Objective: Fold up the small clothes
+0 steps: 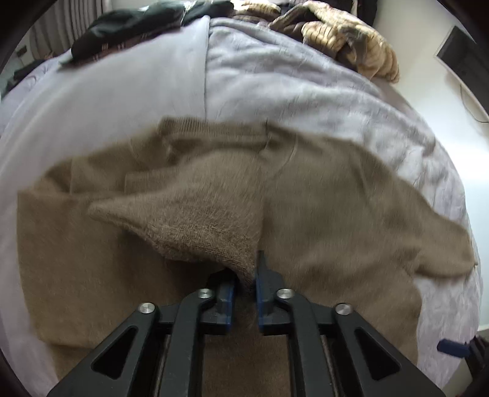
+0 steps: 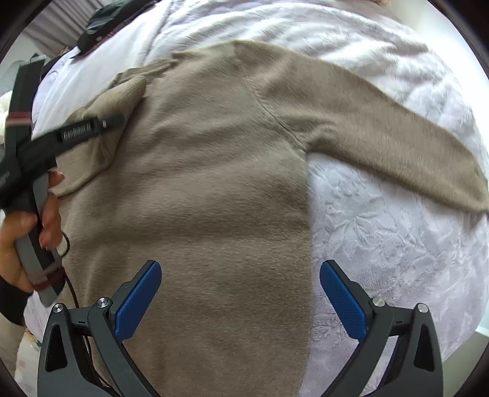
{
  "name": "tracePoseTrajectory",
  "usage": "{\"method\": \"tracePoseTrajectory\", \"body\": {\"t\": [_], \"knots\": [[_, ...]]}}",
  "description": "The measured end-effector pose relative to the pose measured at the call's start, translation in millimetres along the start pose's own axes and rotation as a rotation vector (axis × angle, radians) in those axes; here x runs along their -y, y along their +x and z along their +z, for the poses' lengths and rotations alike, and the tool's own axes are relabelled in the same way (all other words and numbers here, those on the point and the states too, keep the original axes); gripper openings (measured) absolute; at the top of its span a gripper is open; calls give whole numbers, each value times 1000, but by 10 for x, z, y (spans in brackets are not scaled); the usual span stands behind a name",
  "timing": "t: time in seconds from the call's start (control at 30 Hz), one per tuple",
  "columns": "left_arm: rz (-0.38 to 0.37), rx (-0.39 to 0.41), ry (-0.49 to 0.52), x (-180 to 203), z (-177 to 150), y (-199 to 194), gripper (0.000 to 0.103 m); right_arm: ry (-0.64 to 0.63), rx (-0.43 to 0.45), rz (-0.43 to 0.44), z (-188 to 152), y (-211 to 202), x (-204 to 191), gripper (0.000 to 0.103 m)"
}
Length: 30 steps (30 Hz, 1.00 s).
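A fuzzy taupe sweater (image 2: pixel 207 189) lies spread on a pale lilac bedspread (image 2: pixel 382 220). Its right sleeve (image 2: pixel 397 122) stretches out flat to the right. My left gripper (image 1: pixel 246 274) is shut on the cuff of the left sleeve (image 1: pixel 195 220) and holds it lifted over the sweater's body (image 1: pixel 336 213). In the right wrist view the left gripper (image 2: pixel 113 120) shows at the left, held by a hand, with the sleeve folded under it. My right gripper (image 2: pixel 240 293) is open and empty above the sweater's lower right side, near its edge.
Dark green clothes (image 1: pixel 128 27) and a brown and cream knit pile (image 1: pixel 345 36) lie at the far end of the bed. A white wall or floor (image 1: pixel 443 100) lies beyond the bed's right edge. The person's hand (image 2: pixel 33 226) is at the left.
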<state>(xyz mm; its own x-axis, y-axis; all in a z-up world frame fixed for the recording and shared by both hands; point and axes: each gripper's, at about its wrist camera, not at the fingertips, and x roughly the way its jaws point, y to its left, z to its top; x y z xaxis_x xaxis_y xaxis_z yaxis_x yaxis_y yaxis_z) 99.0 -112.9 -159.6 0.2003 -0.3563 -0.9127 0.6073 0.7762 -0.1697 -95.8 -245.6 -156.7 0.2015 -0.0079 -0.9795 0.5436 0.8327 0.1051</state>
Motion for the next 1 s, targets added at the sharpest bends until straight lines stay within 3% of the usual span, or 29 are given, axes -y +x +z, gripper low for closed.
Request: {"method": "tracePoseTrajectory", "body": {"t": [0.03,0.07,0.1,0.2,0.27,0.37,0.4,0.5,0.57,0.63,0.67,0.7,0.73,0.83,0.87,1.0], "knots": [[33,15,1,-31,-51,-97,50,4,0,2,24,9,4,103],[66,51,6,-64,-88,-230,82,1,7,3,61,7,-10,103],[85,80,12,-109,-126,-342,101,-7,15,3,96,0,-31,103],[139,192,44,-377,-211,-862,102,-90,74,-5,285,-60,-272,103],[187,204,16,-679,-186,-995,102,-218,145,-20,457,-107,-604,103],[248,162,-96,-1235,-106,-944,102,-455,234,-68,673,-84,-1246,103],[276,132,-184,-1542,-81,-880,102,-555,271,-99,741,-40,-1521,103],[255,65,-346,-2059,-48,-650,102,-782,345,-213,854,198,-2111,103],[229,36,-411,-2252,-44,-529,102,-869,364,-293,914,403,-2328,101],[204,27,-447,-2326,-20,-434,102,-915,349,-395,1065,641,-2437,88],[198,20,-457,-2353,-23,-401,102,-903,340,-411,1145,694,-2405,80],[199,12,-462,-2379,-23,-366,102,-869,318,-389,1226,695,-2339,52],[197,3,-456,-2376,-34,-334,102,-788,290,-314,1327,653,-2201,19],[199,-8,-420,-2327,-65,-314,102,-380,294,-25,1606,397,-1439,17],[193,-10,-410,-2309,-75,-316,102,-172,288,106,1640,364,-992,17],[182,-21,-388,-2276,6,-294,102,232,212,327,1436,577,-34,28]]}}
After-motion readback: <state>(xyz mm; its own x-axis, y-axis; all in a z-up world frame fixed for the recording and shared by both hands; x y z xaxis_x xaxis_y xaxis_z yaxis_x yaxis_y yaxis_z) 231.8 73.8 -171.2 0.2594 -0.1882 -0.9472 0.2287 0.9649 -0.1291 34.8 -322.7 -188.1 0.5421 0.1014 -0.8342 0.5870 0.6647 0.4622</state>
